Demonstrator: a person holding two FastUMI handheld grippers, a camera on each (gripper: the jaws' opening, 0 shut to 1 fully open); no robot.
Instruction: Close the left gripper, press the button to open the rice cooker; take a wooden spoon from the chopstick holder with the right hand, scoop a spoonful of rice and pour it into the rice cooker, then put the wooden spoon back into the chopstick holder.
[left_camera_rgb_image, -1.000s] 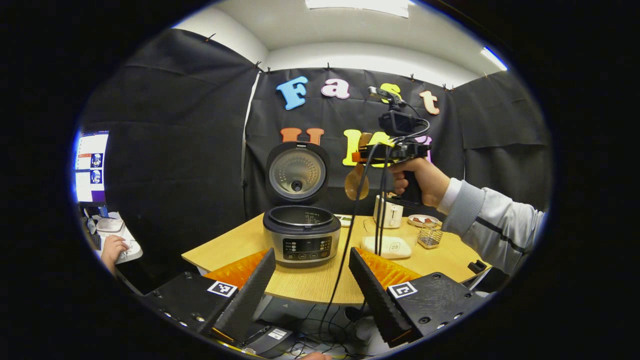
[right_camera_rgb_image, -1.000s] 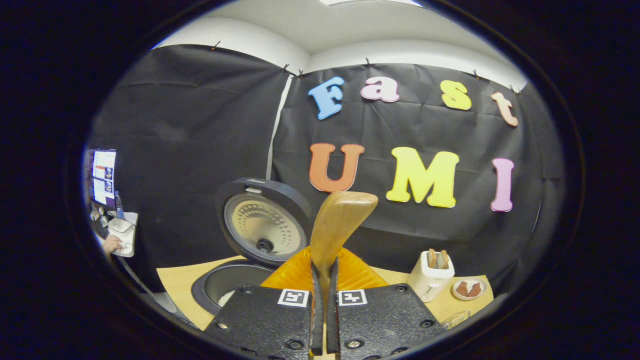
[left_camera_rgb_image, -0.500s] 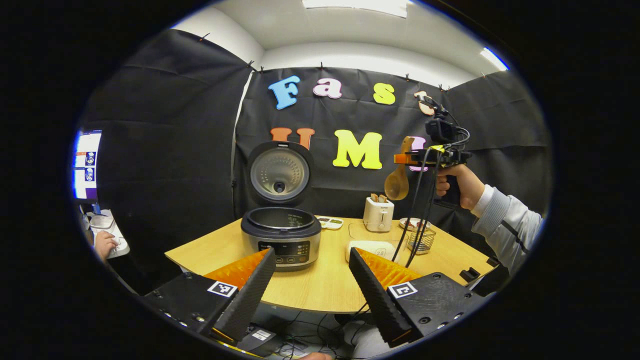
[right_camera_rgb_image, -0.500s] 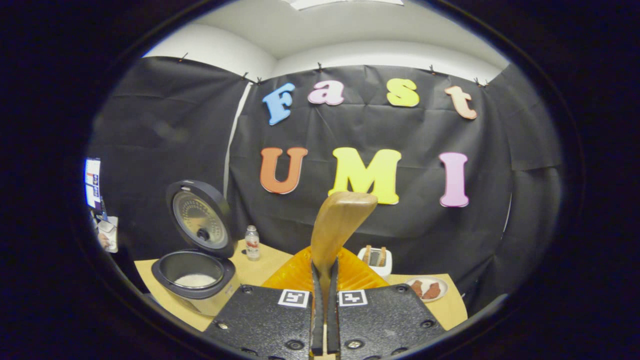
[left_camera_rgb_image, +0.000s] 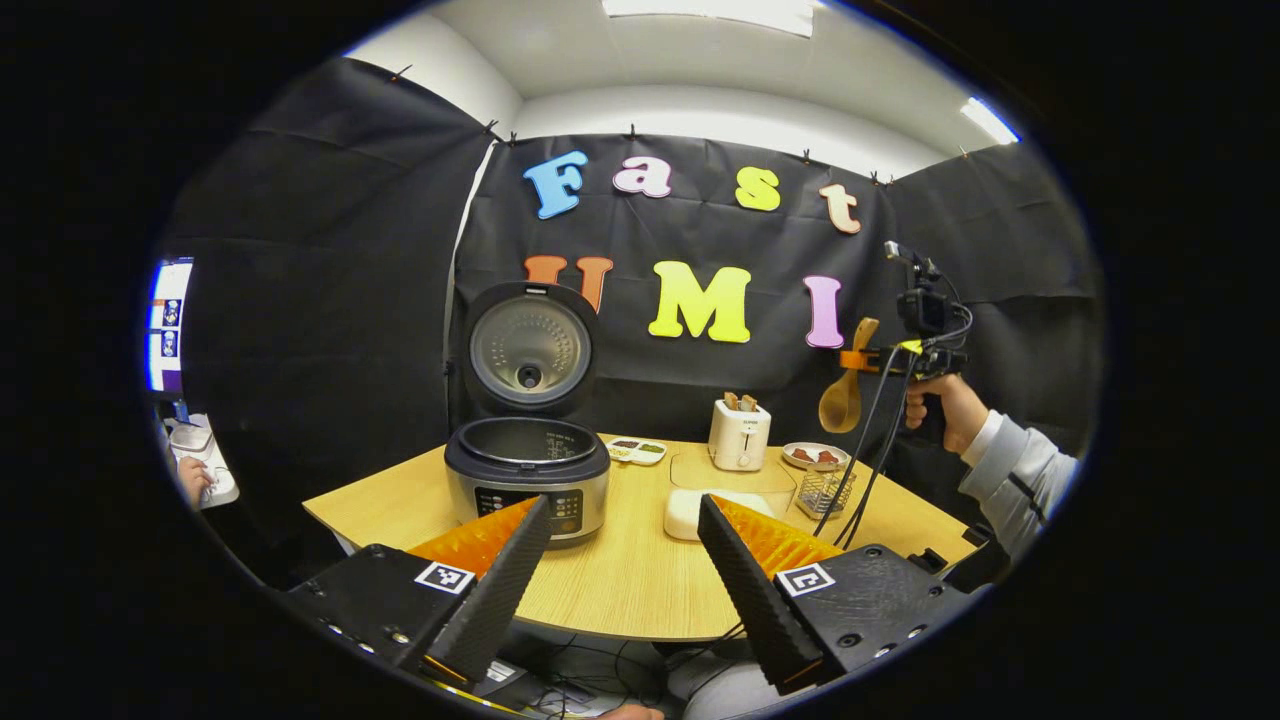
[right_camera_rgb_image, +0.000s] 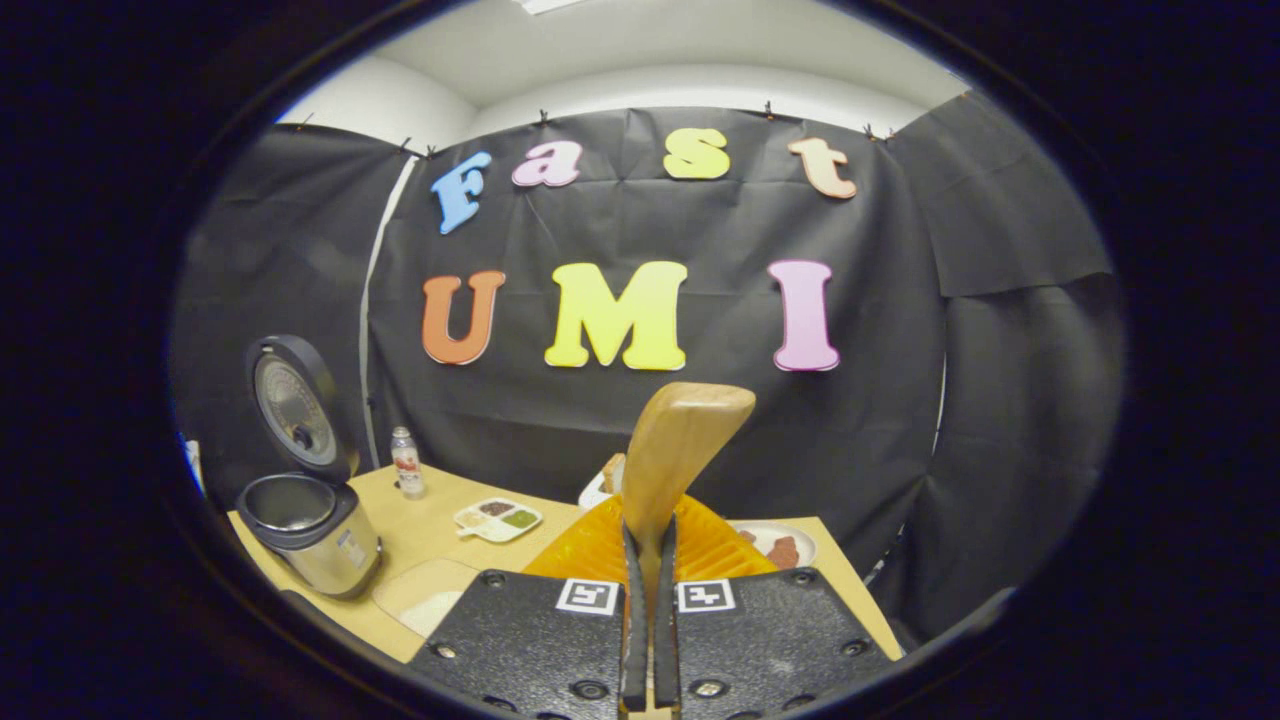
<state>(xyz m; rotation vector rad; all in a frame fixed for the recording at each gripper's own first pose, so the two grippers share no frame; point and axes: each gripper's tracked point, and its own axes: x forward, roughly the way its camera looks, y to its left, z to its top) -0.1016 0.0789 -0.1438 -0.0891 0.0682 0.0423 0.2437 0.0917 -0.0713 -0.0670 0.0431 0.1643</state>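
Rice cooker (left_camera_rgb_image: 527, 470) stood on your table (left_camera_rgb_image: 640, 570), lid raised. Right of it sat the rice container (left_camera_rgb_image: 720, 490), then the chopstick holder (left_camera_rgb_image: 824, 491). Your right gripper (right_camera_rgb_image: 648, 600) was clamped on the wooden spoon (right_camera_rgb_image: 675, 450), held high above the chopstick holder, bowl hanging down. Your left gripper (left_camera_rgb_image: 625, 570) was held near the cooker's front, fingers spread wide, gripping nothing.

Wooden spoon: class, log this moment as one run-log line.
rice cooker: lid open | right gripper: shut on wooden spoon, above chopstick holder | left gripper: open
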